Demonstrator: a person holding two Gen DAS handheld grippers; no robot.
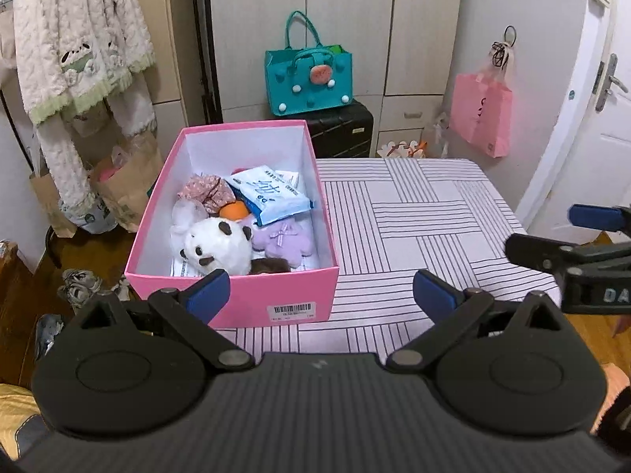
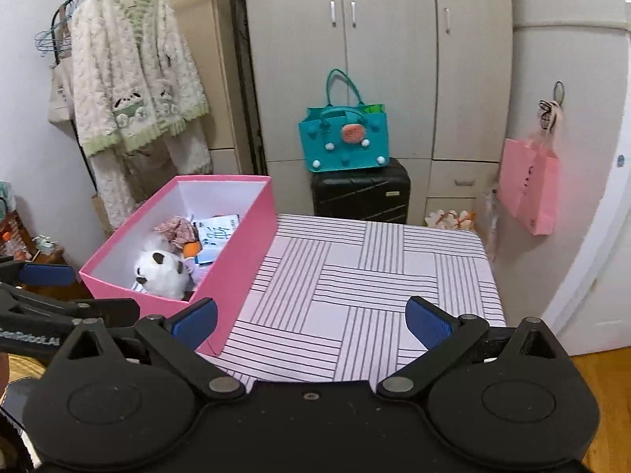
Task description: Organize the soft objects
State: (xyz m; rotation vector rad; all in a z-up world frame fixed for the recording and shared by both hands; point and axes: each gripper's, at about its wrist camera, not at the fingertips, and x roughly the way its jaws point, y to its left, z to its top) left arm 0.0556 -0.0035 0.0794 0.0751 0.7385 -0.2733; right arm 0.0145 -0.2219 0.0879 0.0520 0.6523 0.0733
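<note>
A pink box (image 1: 252, 299) stands on the left of the striped table (image 1: 414, 213). It holds a panda plush (image 1: 217, 246), a purple plush flower (image 1: 282, 238), a floral cloth piece (image 1: 207, 193), an orange ball (image 1: 232, 211) and a blue-white tissue pack (image 1: 268, 193). My left gripper (image 1: 321, 293) is open and empty, just in front of the box. My right gripper (image 2: 311, 321) is open and empty over the table's near edge, right of the box (image 2: 236, 260); the panda (image 2: 161, 272) shows there too.
A teal bag (image 1: 309, 79) sits on a black suitcase (image 1: 343, 130) behind the table. A pink bag (image 1: 481, 112) hangs on the right wall. A fleece jacket (image 1: 75, 47) hangs at left, paper bags (image 1: 126, 185) below it. A white door (image 1: 603, 126) is at right.
</note>
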